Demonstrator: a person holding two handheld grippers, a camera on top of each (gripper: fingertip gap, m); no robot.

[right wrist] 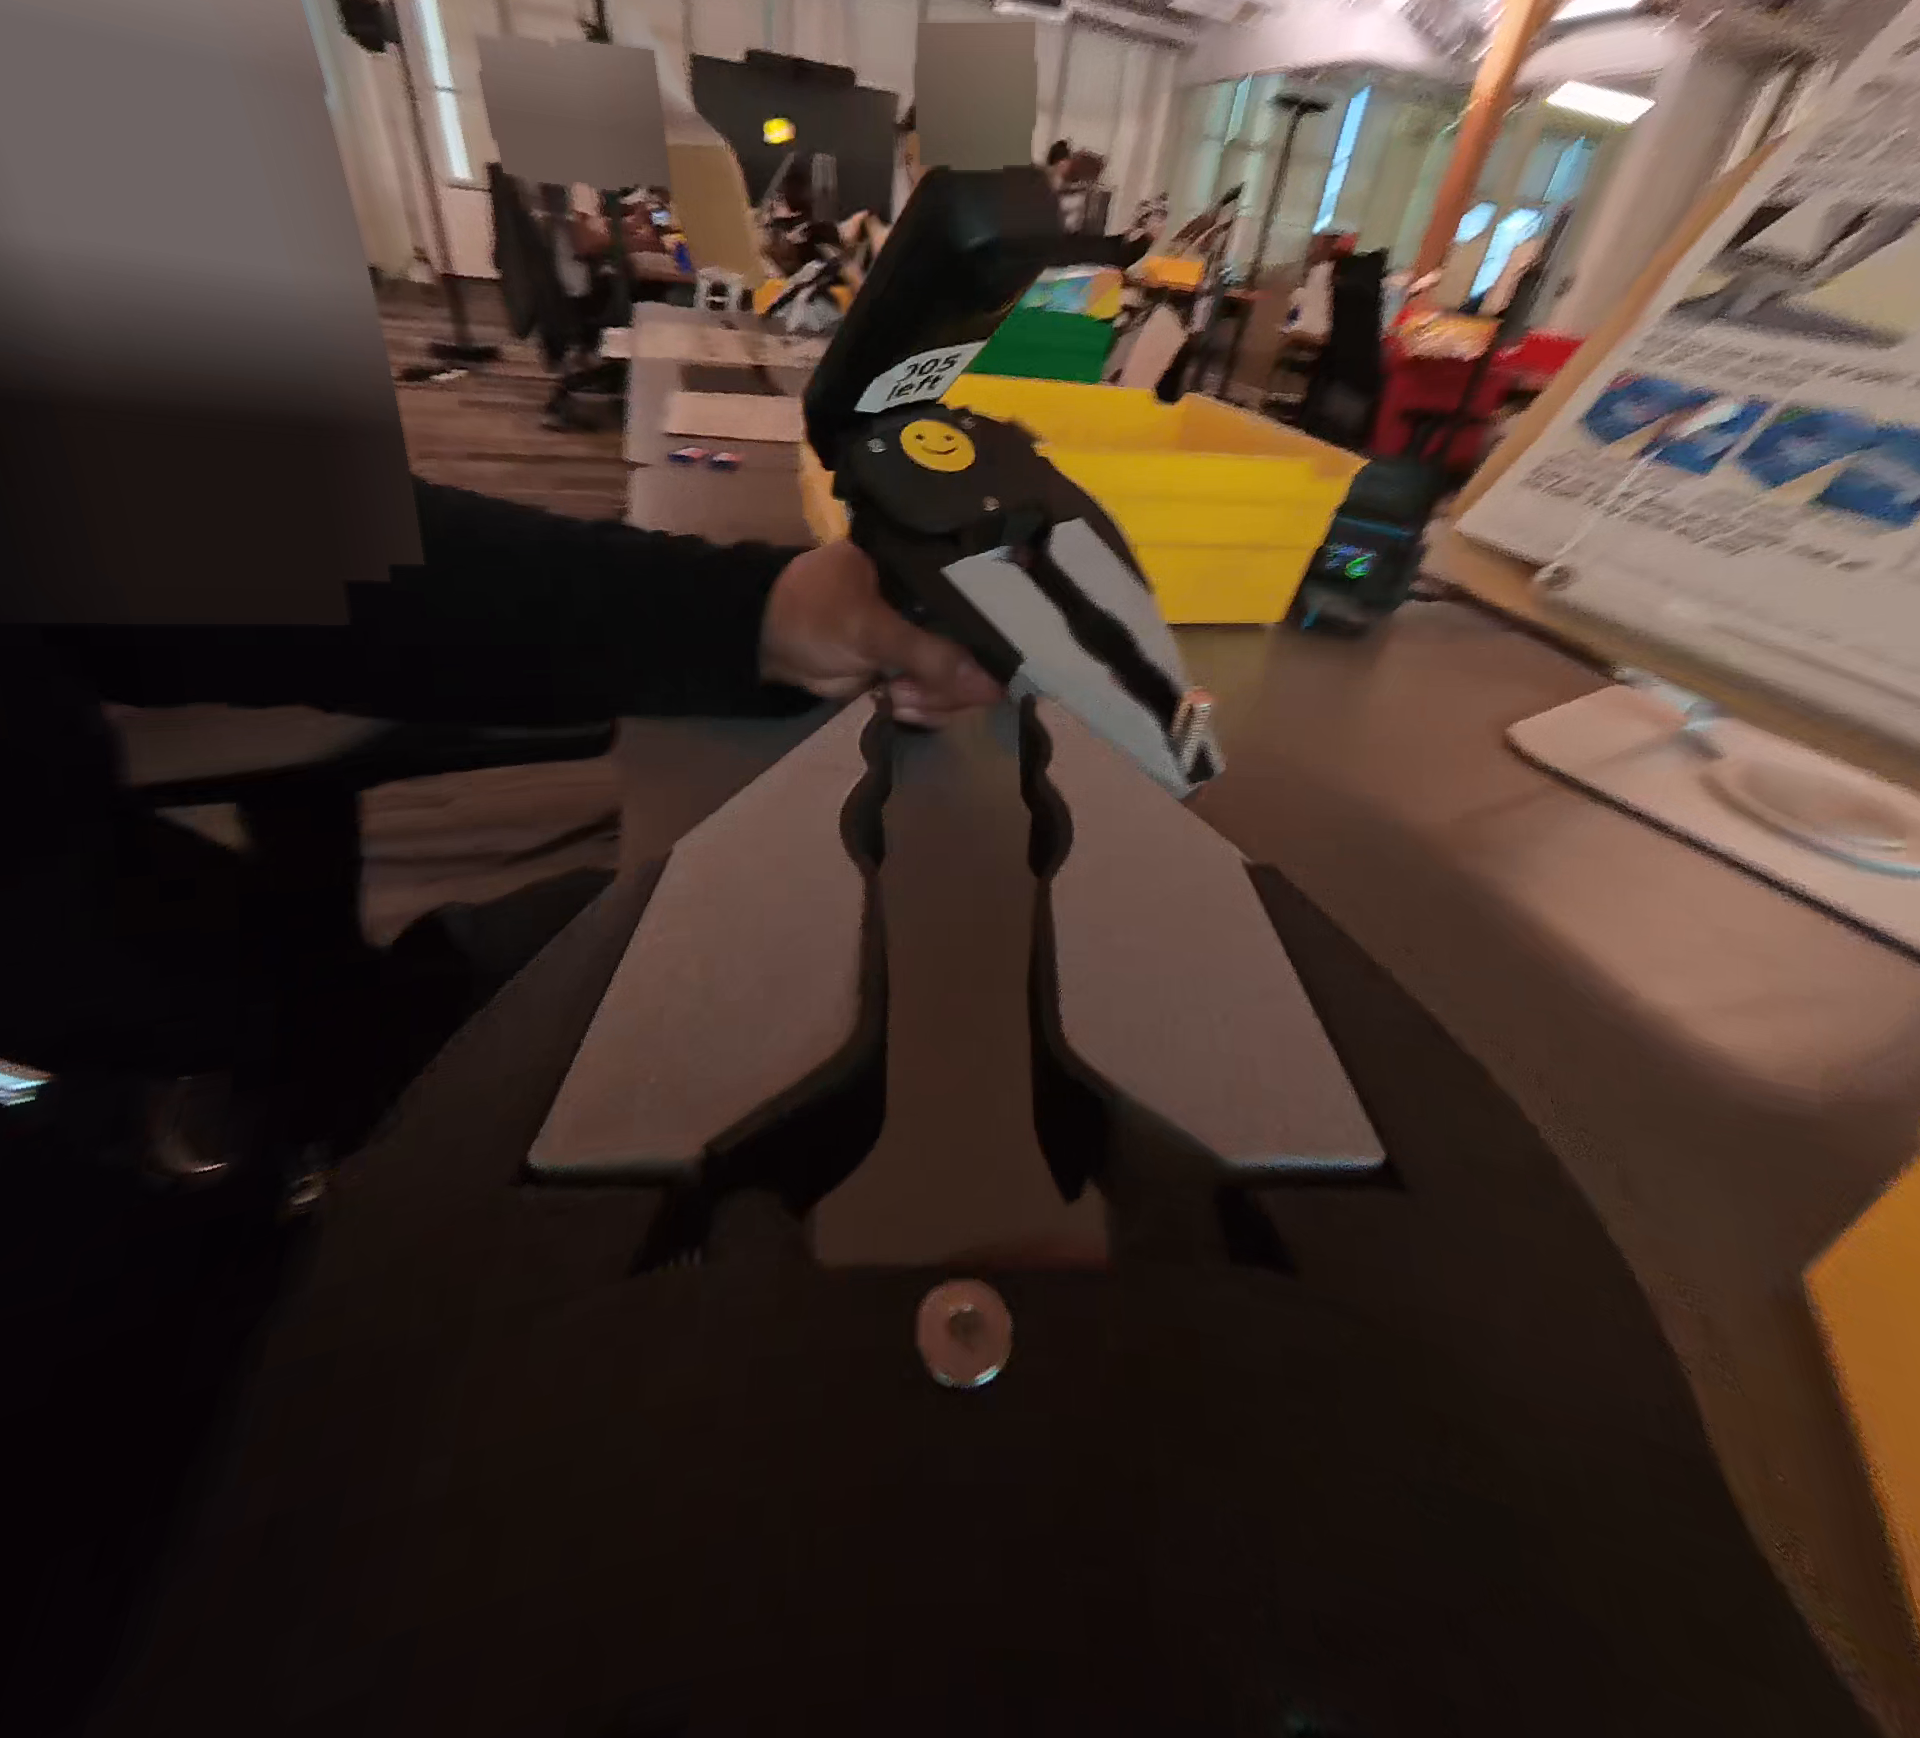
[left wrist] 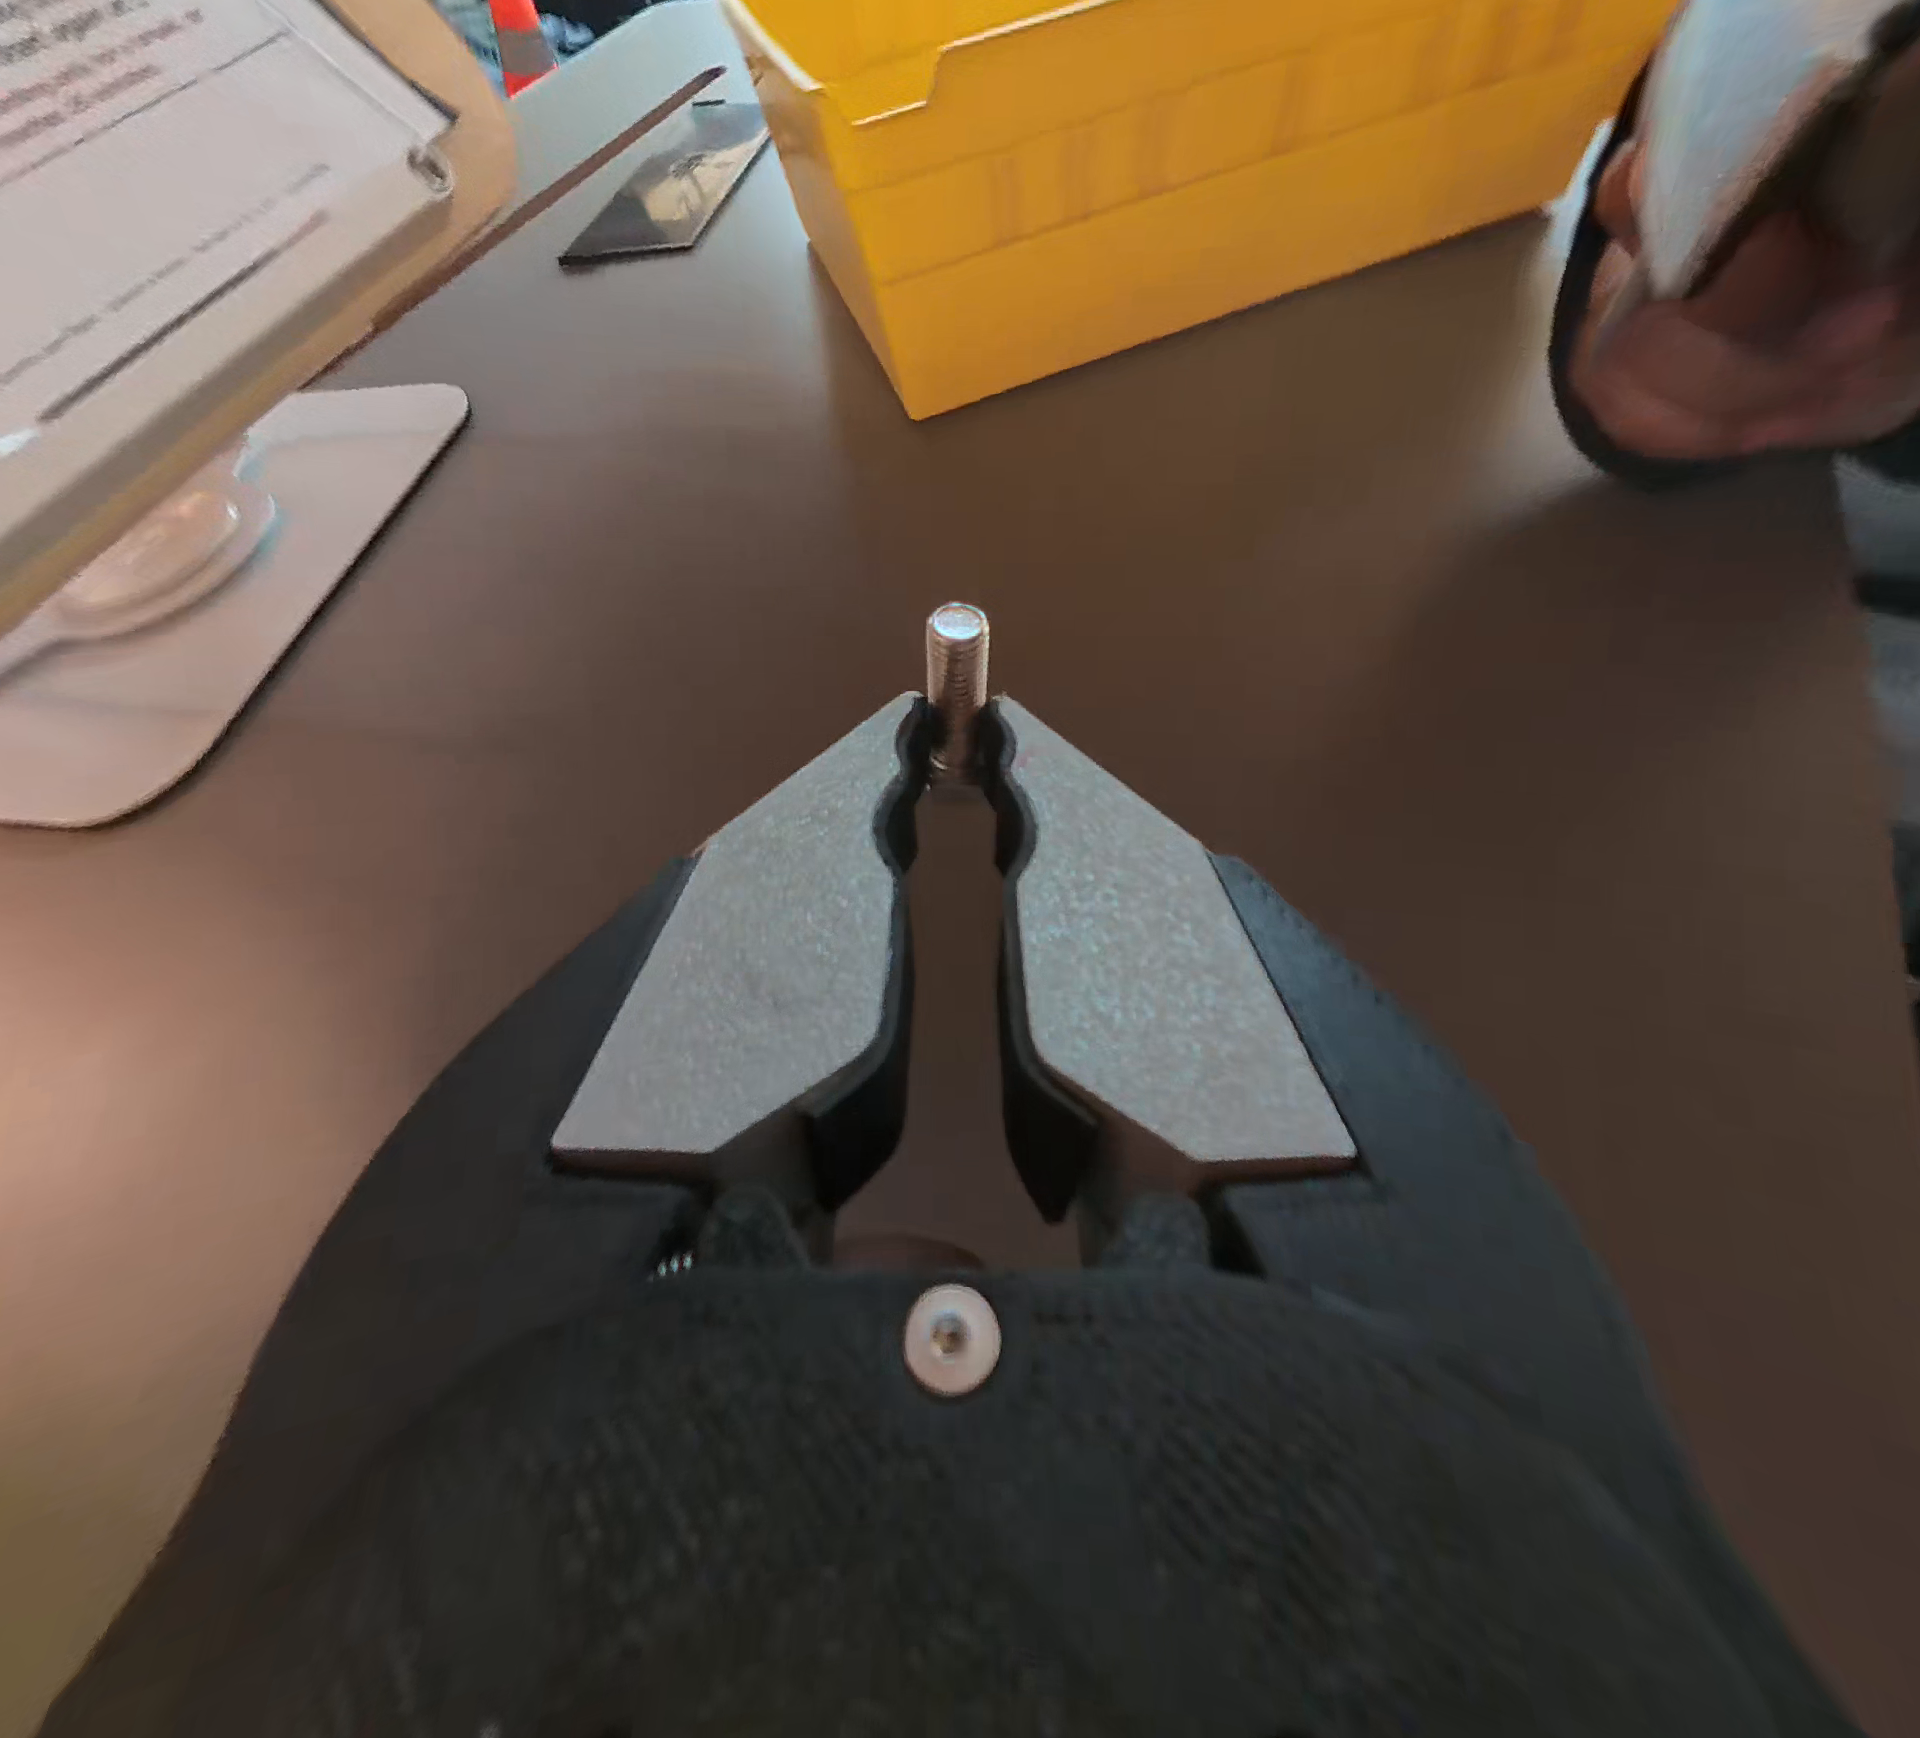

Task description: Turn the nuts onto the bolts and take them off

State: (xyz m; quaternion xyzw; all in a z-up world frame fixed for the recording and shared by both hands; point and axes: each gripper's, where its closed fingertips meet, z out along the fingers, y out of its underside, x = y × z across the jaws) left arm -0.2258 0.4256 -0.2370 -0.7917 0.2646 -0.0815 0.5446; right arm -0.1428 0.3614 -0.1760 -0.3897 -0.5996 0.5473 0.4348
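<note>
Left tongs (left wrist: 958, 738) fill the foreground: black printed body, flat grey gritty plates on top, wavy black inner edges. They're pinched narrow on a bolt (left wrist: 957, 665), gripping it low on the shank, head hidden between the tips. The threaded end sticks out bare, no nut on it. The bolt is shiny steel with fine thread and a flat end, held above the dark brown table (left wrist: 1299, 753).

Right tongs (right wrist: 951, 769) are the same build, parted with a clear gap and nothing in them. From that side the left tongs (right wrist: 1195, 748) show up close ahead, angled down, bolt (right wrist: 1202, 724) at the tip, a bare hand (right wrist: 862, 639) on the grip.

No nut visible in either view, so my read is the step in hand is fetching one. To do it well: keep the left grip steady and the bolt axis fixed, take the nut by its flats, bring it square to the thread end and start it with light pressure. Cross-threading is the risk if it goes on tilted.

Further out: a yellow plastic bin (left wrist: 1195, 161), ribbed walls and notched front lip, well behind the bolt. To the left, a clear acrylic sign holder (left wrist: 187, 161) on a pale rounded base.
</note>
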